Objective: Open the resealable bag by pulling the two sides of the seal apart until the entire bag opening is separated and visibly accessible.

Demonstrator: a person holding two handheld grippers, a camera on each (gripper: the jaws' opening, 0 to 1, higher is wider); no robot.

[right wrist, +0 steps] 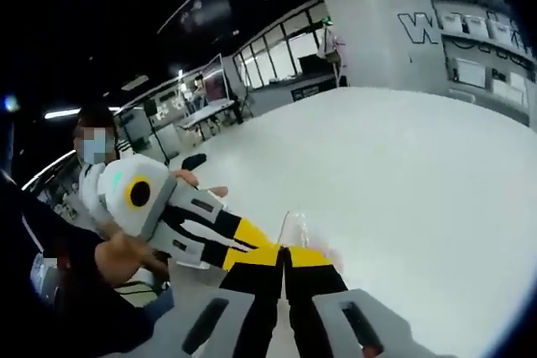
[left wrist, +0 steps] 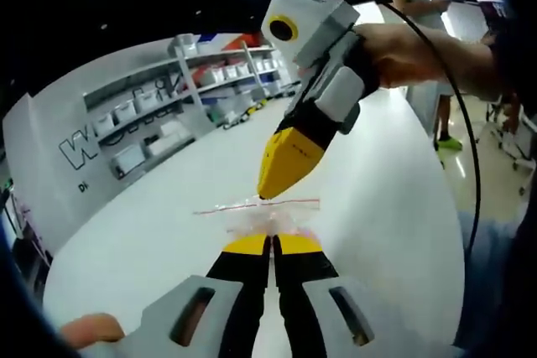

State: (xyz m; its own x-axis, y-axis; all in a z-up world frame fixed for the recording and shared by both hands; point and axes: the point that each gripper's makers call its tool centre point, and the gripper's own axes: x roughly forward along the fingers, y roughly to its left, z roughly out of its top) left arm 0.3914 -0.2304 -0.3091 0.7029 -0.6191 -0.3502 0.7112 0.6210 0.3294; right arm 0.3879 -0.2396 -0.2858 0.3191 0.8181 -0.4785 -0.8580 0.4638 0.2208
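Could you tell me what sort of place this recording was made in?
Probably a lab or workshop. A large white table fills the room, wall shelves hold white bins, and more work tables stand by big windows.

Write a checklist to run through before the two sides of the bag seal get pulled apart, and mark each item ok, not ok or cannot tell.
1. Left hand-held gripper shut on the bag: ok, jaws closed with the plastic bunched at the tips.
2. Right hand-held gripper on the seal strip: ok, its yellow tip meets the strip from above.
3. Each gripper holds a different side of the seal: cannot tell, the plastic is clear and crumpled.
4. Bag mouth already separated: not ok, the strip reads as one line.
5. Bag held clear above the white table: cannot tell.
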